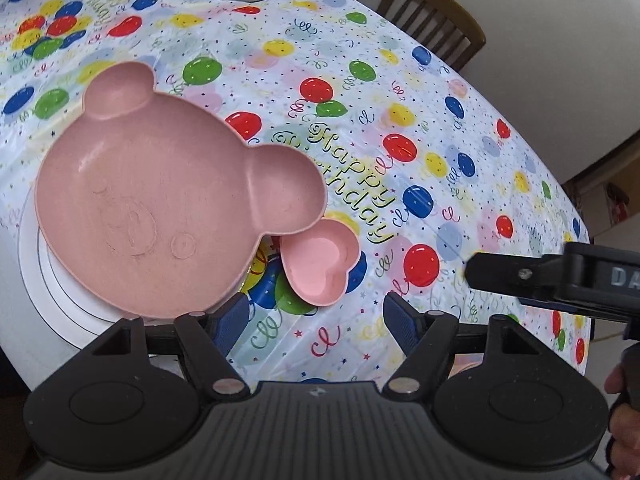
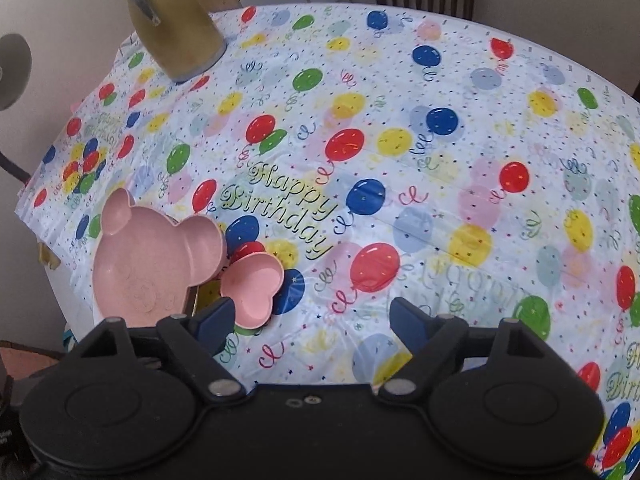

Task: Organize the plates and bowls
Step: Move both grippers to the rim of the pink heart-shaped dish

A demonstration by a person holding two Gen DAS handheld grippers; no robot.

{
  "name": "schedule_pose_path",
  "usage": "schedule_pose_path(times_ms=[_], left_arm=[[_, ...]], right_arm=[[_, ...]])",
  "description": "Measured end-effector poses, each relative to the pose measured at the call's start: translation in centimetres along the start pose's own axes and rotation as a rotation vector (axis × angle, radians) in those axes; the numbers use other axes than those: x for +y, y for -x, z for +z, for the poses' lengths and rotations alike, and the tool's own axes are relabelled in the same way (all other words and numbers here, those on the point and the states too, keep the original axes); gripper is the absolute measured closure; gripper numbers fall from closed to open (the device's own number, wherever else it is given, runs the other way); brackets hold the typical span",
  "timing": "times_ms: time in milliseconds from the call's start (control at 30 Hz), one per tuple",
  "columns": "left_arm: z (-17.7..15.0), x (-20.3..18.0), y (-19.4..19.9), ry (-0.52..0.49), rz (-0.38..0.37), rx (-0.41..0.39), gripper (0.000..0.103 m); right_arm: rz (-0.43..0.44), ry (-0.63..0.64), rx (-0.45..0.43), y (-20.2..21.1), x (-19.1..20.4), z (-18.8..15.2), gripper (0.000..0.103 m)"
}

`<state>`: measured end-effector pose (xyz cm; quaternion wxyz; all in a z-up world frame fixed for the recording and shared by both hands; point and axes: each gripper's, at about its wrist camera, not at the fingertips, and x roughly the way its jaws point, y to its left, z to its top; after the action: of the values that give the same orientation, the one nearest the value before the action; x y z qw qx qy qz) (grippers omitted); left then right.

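Note:
A pink bear-shaped plate (image 1: 160, 208) rests on a stack of white plates (image 1: 52, 304) at the table's left edge. Just right of it a small pink heart-shaped dish (image 1: 320, 264) lies on the tablecloth. My left gripper (image 1: 316, 328) hangs open just in front of both, with nothing between its blue pads. The right wrist view shows the bear plate (image 2: 148, 264) and the heart dish (image 2: 252, 288) at lower left. My right gripper (image 2: 310, 326) is open over bare cloth, its left pad close to the heart dish. The right gripper's body (image 1: 560, 280) also shows at the right of the left wrist view.
A balloon-print "Happy Birthday" tablecloth (image 2: 400, 160) covers the table. A yellow-green jug (image 2: 176, 24) stands at the far left corner. A wooden chair (image 1: 432, 16) stands behind the table. A hand (image 1: 624, 412) holds the right gripper.

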<state>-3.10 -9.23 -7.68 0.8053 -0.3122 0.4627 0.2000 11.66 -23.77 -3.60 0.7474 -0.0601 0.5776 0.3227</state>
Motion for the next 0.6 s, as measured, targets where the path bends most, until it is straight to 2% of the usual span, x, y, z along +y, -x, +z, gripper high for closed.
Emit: schedule_pose_path(times_ms=[167, 367, 533, 600], left_arm=[[-0.9, 0.2, -0.7, 0.073, -0.040, -0.016, 0.030], [-1.5, 1.1, -2.0, 0.166, -0.041, -0.016, 0.031], [-1.4, 1.5, -2.6, 0.235, -0.053, -0.036, 0.036], [-1.5, 1.6, -3.1, 0.269, -0.060, -0.030, 0.046]], right_arm=[[-0.005, 0.054, 0.043, -2.2, 0.5, 1.2, 0.025], [-0.005, 0.097, 0.091, -4.8, 0.8, 2.5, 0.030], [0.000, 0.131, 0.128, -6.8, 1.3, 3.5, 0.035], [0.004, 0.144, 0.142, -7.5, 1.6, 3.7, 0.041]])
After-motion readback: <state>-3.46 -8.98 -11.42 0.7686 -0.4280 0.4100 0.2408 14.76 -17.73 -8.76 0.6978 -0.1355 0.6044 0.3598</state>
